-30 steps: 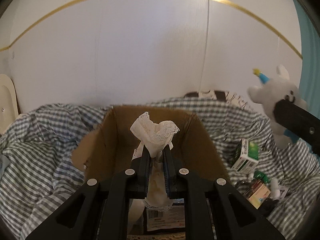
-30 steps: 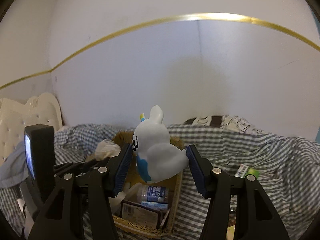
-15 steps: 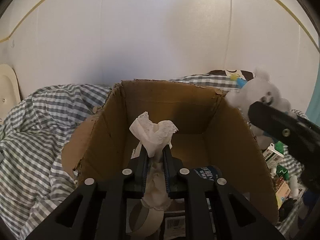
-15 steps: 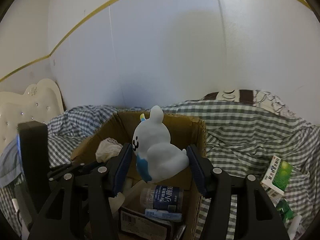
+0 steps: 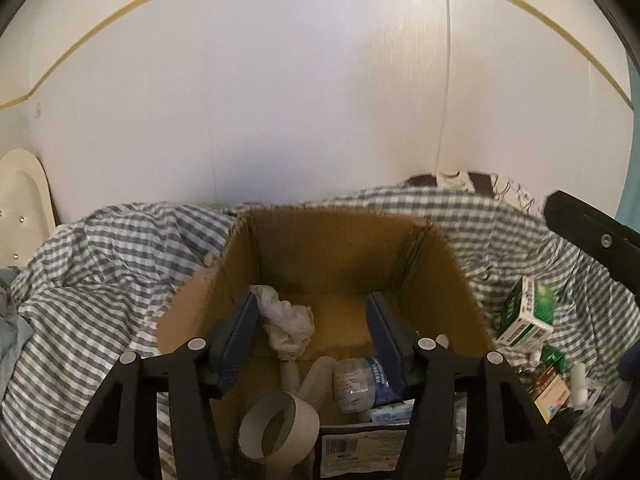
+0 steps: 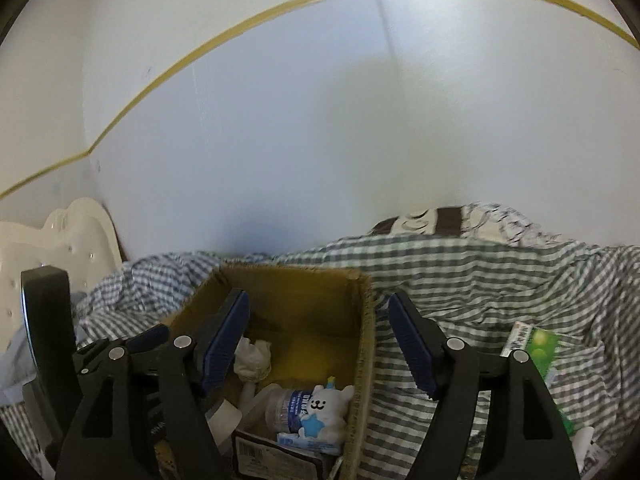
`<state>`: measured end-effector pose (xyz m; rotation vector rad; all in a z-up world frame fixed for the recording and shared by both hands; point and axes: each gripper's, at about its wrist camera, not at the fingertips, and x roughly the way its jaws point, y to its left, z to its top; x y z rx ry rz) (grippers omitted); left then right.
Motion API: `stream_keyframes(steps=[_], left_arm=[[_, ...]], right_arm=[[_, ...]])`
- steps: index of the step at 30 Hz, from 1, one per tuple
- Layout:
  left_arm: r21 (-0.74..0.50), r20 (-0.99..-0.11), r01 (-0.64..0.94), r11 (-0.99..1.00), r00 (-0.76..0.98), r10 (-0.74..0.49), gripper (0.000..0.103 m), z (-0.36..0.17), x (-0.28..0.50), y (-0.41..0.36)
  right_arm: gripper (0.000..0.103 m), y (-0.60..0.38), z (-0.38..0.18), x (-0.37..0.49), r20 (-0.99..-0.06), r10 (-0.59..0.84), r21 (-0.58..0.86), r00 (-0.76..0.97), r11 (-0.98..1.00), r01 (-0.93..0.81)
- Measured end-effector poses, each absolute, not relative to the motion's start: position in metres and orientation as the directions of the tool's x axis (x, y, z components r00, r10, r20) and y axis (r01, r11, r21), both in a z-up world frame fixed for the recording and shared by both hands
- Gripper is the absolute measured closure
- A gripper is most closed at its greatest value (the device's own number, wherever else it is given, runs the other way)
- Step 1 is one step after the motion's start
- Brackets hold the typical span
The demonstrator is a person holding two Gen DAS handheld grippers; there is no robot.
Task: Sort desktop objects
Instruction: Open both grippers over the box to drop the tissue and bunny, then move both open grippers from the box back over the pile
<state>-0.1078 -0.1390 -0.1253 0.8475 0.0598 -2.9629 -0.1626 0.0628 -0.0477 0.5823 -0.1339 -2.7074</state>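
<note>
My left gripper [image 5: 310,298] hangs over the open cardboard box [image 5: 332,216]; its jaws are opening and the pads touch nothing. Below them a crumpled white tissue [image 5: 286,320] lies on the box floor. My right gripper [image 6: 316,300] is above the box's right wall [image 6: 362,344], jaws opening, with nothing between them. A white plush toy [image 6: 324,408] with a blue star lies in the box [image 6: 296,270] against a plastic bottle [image 6: 288,404]. The tissue [image 6: 252,360] shows there too.
The box also holds a cardboard tape roll [image 5: 276,428], the bottle [image 5: 360,380] and flat packets. It sits on a rumpled grey checked cloth [image 5: 120,264]. A green and white carton [image 5: 528,312] and small items lie to the right. A white wall stands close behind.
The left jaws have parted and the tissue has dropped from them into the box. The right jaws have widened and the plush toy has fallen into the box beside the bottle.
</note>
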Motion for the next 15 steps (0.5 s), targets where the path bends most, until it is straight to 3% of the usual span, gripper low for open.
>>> stream_keyframes(steps=[8, 10, 11, 15], left_arm=[[-0.010, -0.435, 0.063, -0.998, -0.899, -0.052, 0.010, -0.082, -0.076, -0.120], [-0.010, -0.411, 0.064, -0.998, -0.910, -0.054, 0.002, -0.073, -0.067, -0.114], [-0.005, -0.394, 0.079, -0.997, -0.917, -0.070, 0.000, -0.067, -0.062, -0.110], [-0.002, -0.326, 0.123, -0.992, -0.938, -0.115, 0.000, -0.046, -0.044, -0.096]], right_arm=[[0.015, 0.104, -0.006, -0.129, -0.304, -0.327, 0.173, -0.895, -0.943, 0.286], [0.005, 0.110, 0.002, -0.119, -0.297, -0.305, 0.157, -0.905, -0.950, 0.269], [0.001, 0.112, 0.007, -0.115, -0.302, -0.294, 0.139, -0.907, -0.955, 0.263], [0.000, 0.115, 0.018, -0.097, -0.304, -0.205, 0.033, -0.931, -0.978, 0.204]])
